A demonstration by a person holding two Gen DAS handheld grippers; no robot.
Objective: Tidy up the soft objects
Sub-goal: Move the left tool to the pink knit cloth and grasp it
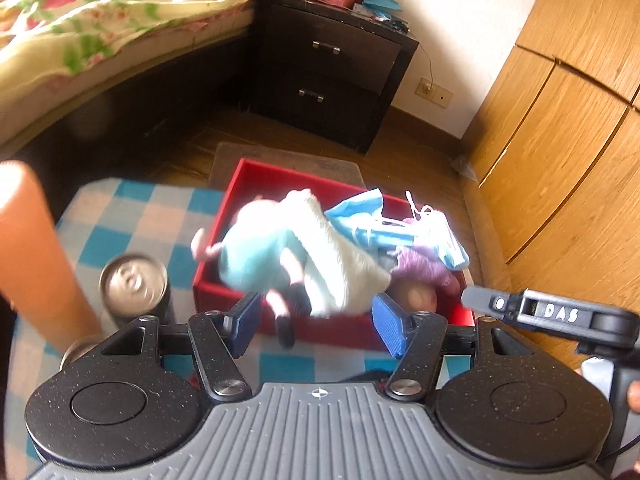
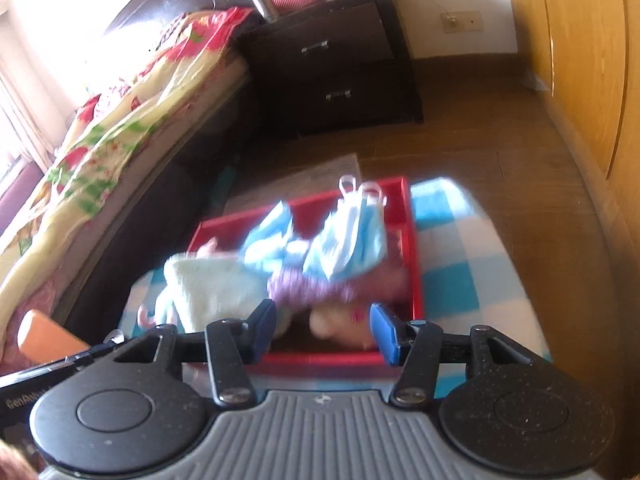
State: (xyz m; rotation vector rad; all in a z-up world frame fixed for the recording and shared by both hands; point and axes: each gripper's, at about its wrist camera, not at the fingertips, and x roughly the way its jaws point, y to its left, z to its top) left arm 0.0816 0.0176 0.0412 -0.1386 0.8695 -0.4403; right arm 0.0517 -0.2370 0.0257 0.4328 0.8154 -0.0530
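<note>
A red box (image 1: 236, 196) sits on a blue-and-white checked cloth (image 1: 132, 216). In it lie a doll in a light blue dress (image 1: 256, 256), a white fluffy cloth (image 1: 340, 264), blue face masks (image 1: 360, 220) and a purple knitted piece (image 1: 424, 264). My left gripper (image 1: 316, 320) is open just in front of the box, with the doll's legs between its fingers. My right gripper (image 2: 324, 328) is open at the near edge of the box (image 2: 412, 240), over a pinkish soft toy (image 2: 332, 324). The masks (image 2: 348, 236), white cloth (image 2: 212, 284) and purple piece (image 2: 312, 288) show there too.
A drink can (image 1: 134, 280) and an orange cylinder (image 1: 36, 252) stand on the cloth at the left. A bed with a flowered cover (image 1: 100, 20), a dark nightstand (image 1: 328, 68) and wooden wardrobe doors (image 1: 560, 140) surround the spot. The other gripper's body (image 1: 560, 316) shows at right.
</note>
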